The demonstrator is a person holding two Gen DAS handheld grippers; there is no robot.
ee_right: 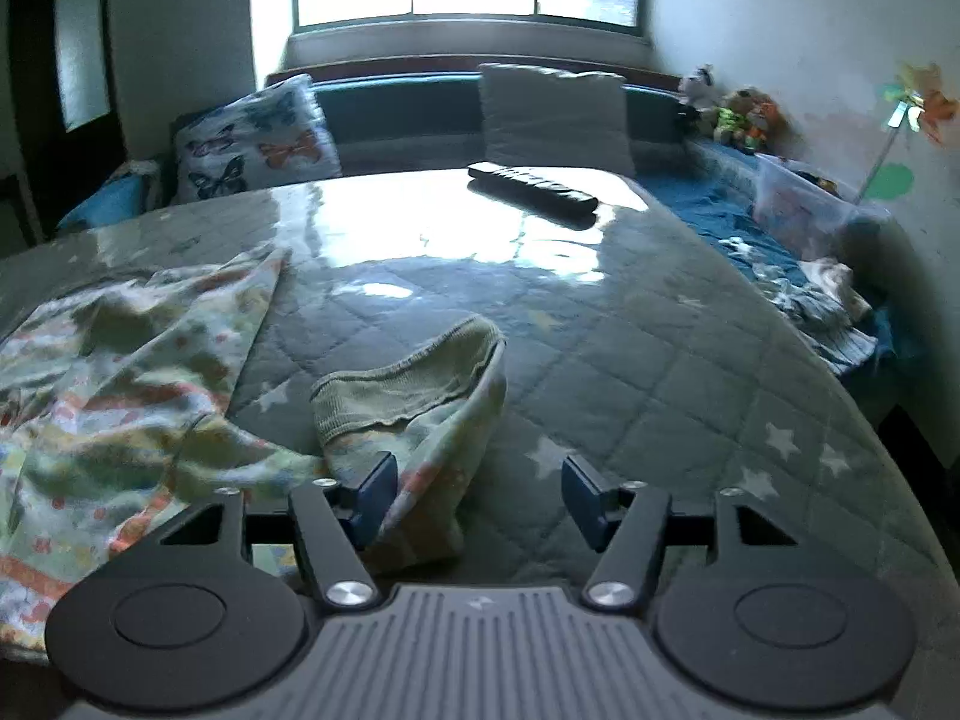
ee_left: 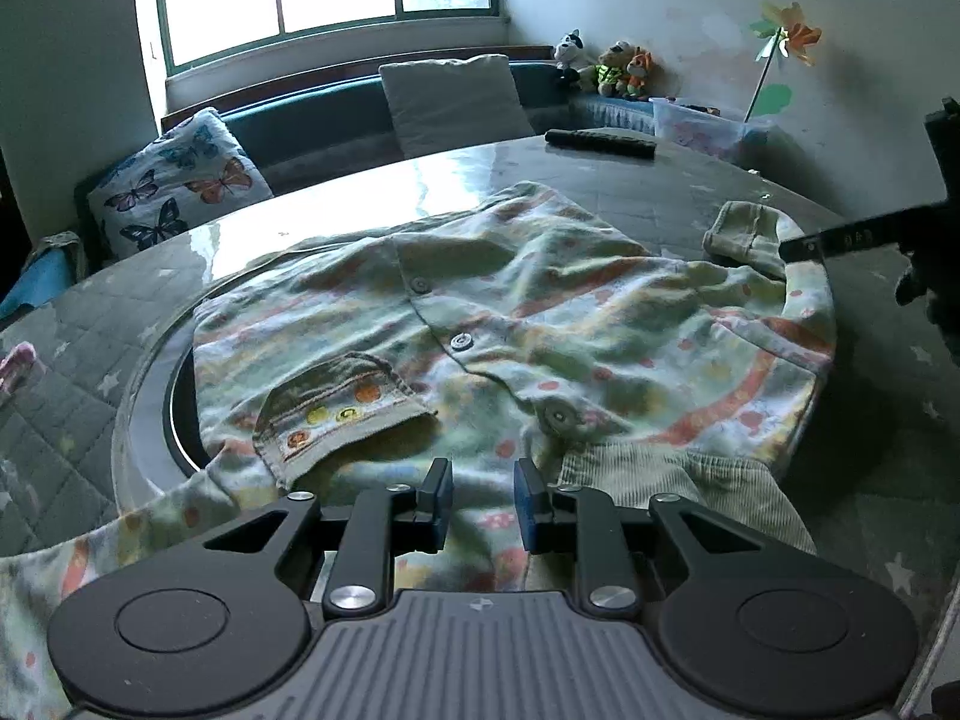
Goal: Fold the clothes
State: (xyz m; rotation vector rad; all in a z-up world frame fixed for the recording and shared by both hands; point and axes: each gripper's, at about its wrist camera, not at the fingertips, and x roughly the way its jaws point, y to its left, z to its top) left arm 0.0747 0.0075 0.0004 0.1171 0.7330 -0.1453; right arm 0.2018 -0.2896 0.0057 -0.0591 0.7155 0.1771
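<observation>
The left gripper [ee_left: 482, 495] and right gripper [ee_right: 480, 495] stood apart, holding nothing. The pastel patterned buttoned shirt [ee_left: 510, 324] lay wrinkled on the quilted grey table [ee_right: 630, 348]. Its loose sleeve [ee_right: 420, 396] could slip and spoil the fold.

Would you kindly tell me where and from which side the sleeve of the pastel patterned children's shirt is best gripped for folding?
Grip the pastel patterned children's shirt at the sleeve's ribbed green cuff. It lies raised and folded over on the quilted table cover, apart from the shirt body. The open right hand-held gripper sits behind it; coming from the near side seems easiest.
</observation>
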